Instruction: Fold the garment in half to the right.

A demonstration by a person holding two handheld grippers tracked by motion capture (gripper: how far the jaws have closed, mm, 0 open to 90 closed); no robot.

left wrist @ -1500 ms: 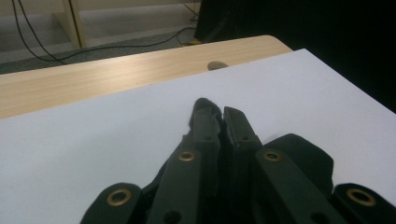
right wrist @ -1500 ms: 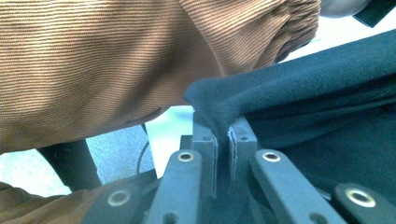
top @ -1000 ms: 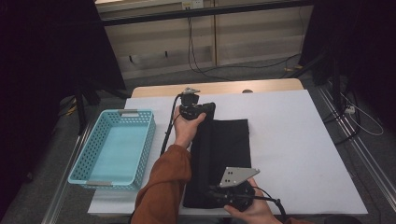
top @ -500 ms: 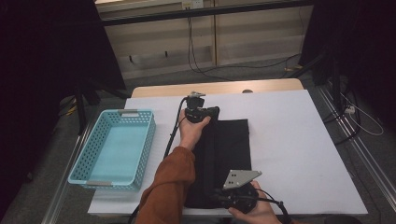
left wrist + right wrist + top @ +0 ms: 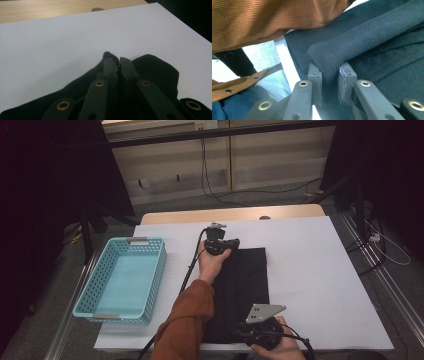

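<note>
Cloth position: the black cloth point(image 5: 245, 290) lies folded lengthwise at the centre of the white worktop point(image 5: 320, 270), with the blue basket point(image 5: 122, 280) well apart at 9 o'clock.
Left gripper state: the left gripper point(image 5: 118, 63) is clamped on a pinch of the cloth's far edge, at 12 o'clock of the cloth.
Right gripper state: the right gripper point(image 5: 329, 75) has just been parting its jaws; the cloth's near fold sits between the pads, which no longer press it.
Risk 1: the near fold may fall slack and open out. Cause: the right gripper lets go before the fold lies flat.
Risk 2: the far edge may drag and crease. Cause: the left gripper pulls while still pinching.
Left arm pose: stretched forward over the cloth, the orange sleeve point(image 5: 187, 320) over its left edge.
Right hand pose: the right hand point(image 5: 280, 347) sits low at 6 o'clock, at the worktop's near edge.
</note>
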